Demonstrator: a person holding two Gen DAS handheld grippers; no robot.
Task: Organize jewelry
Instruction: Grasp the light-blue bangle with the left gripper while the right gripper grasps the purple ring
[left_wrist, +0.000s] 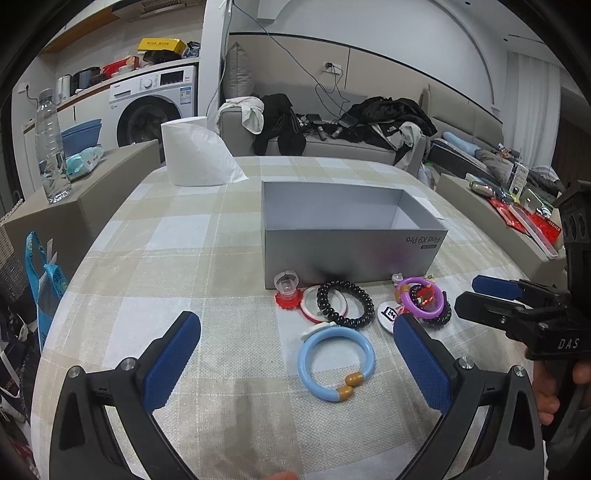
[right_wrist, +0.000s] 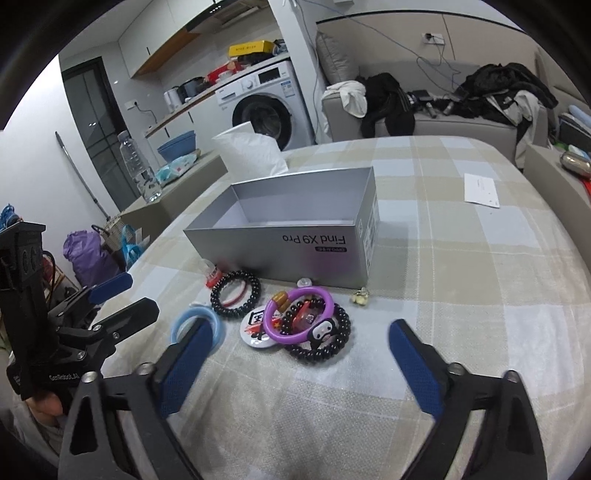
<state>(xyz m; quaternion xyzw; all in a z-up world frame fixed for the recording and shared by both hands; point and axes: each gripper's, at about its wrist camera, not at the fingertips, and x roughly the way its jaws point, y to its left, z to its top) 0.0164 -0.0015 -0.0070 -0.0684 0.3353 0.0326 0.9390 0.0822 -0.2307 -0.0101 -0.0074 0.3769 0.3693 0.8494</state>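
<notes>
- Jewelry lies loose on the checked desk (left_wrist: 192, 236), in a row between both claws and the grey box (left_wrist: 347, 254) beyond them; nothing has gone in yet, as far as the visible part of the box floor shows.
- Left claw (left_wrist: 295, 354) is spread wide and holds nothing; the blue bangle (left_wrist: 334, 363) sits on the desk between its fingers, slightly ahead of them.
- Right claw (right_wrist: 299, 354) is also spread wide and empty; the purple ring (right_wrist: 299, 315) and the black coil band (right_wrist: 325, 343) under it lie just ahead, between its fingers.
- Further ahead of the left claw, a second black coil band (left_wrist: 345, 302) overlaps a red-and-white bangle (left_wrist: 314, 306), with a small red-based trinket (left_wrist: 286, 291) beside them, close to the box wall.
- Risk: the purple ring, its red charm, a round badge (right_wrist: 255, 328) and the coil band are stacked and touching, so closing on one could probably drag or scatter the others.
- Risk: the bangle is smooth and rounded; a pinch across its rim may let it squirt out sideways.
- Risk: the two claws work close together, and the right one appears beside the left claw's right finger, so a reach to the middle pieces could make them collide.
- Risk: the box looks light and open-topped; a nudge against its near wall might slide it away.
</notes>
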